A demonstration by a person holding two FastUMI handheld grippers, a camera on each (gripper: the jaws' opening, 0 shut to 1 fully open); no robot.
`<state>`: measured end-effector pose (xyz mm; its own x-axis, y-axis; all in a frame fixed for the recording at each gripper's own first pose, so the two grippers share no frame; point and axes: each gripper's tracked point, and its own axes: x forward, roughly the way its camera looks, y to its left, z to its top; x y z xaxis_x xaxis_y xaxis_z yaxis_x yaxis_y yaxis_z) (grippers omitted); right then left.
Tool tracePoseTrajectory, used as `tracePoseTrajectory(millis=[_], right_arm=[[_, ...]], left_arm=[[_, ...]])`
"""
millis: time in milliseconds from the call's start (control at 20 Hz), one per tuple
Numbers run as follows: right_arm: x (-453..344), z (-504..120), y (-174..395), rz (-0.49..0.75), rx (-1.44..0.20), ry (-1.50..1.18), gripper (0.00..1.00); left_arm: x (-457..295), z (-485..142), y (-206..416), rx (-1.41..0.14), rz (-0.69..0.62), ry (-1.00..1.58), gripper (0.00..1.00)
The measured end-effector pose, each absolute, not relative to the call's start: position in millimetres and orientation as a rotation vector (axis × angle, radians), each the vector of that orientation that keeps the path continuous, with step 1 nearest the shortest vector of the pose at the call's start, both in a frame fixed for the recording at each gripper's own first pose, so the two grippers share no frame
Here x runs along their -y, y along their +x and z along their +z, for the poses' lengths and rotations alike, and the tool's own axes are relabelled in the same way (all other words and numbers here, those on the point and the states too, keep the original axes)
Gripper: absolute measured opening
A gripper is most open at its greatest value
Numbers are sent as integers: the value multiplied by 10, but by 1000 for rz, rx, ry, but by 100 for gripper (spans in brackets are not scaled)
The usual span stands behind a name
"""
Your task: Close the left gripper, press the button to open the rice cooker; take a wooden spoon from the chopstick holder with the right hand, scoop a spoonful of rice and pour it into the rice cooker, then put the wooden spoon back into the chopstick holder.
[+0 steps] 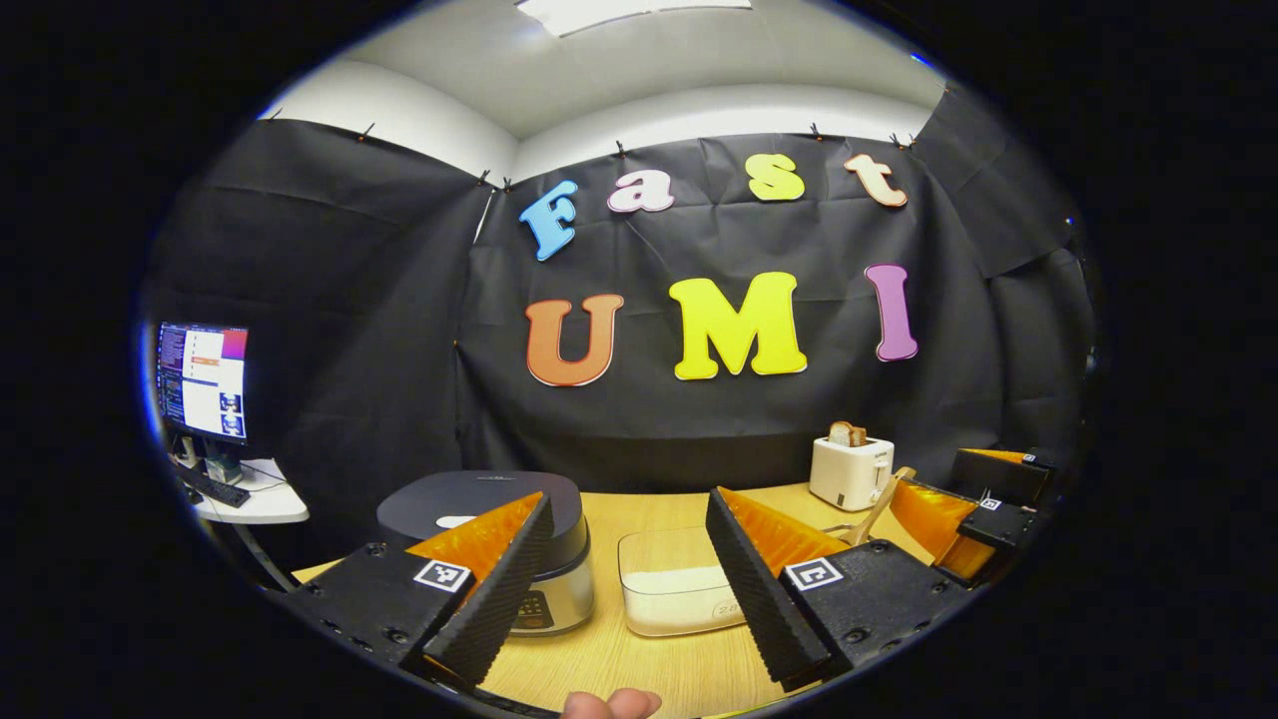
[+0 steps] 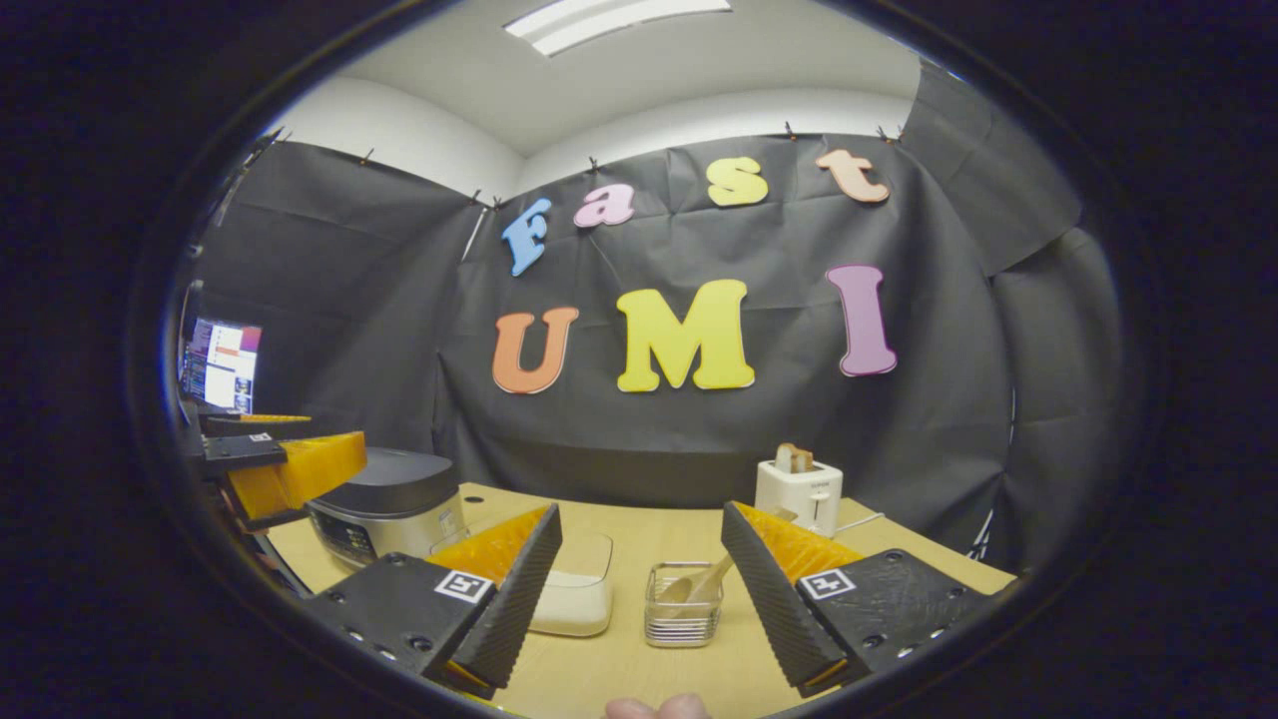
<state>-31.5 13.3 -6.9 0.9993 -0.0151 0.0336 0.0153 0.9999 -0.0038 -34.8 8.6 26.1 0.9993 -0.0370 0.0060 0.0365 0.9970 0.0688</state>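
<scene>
Both grippers hang above the near edge of the wooden table (image 2: 639,659) with their jaws spread wide and nothing between them: the left gripper (image 1: 629,589) looks toward the rice cooker (image 1: 499,504), the right gripper (image 2: 639,599) toward the chopstick holder (image 2: 684,604). That holder is a small clear box standing between the right gripper's fingers in the right gripper view, with the wooden spoon (image 2: 704,582) leaning in it, bowl down and handle slanting up to the right. I judge the spoon light, stiff and not slippery; its free upper handle looks the best place to pinch, well above the holder's rim, so it lifts out without tipping the light box. Just left of the holder sits the rice container (image 2: 574,589), a clear tub with white rice low in it. Farther left is the rice cooker, lid down, so the opening press seems not yet done; the left jaws would have to close first, and the button itself is too hard to make out. Beyond, a white toaster (image 2: 799,494) stands at the back, and a monitor (image 1: 203,379) glows at far left.
</scene>
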Motion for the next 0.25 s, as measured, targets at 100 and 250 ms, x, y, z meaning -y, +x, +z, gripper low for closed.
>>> tracePoseTrajectory(millis=[100, 250], right_arm=[[-138, 33, -357, -22, 38, -22, 91], [-218, 167, -451, -21, 43, -43, 92]], left_arm=[[-99, 341, -392, 30, -26, 72, 98], [-90, 378, -435, 39, -44, 61, 98]])
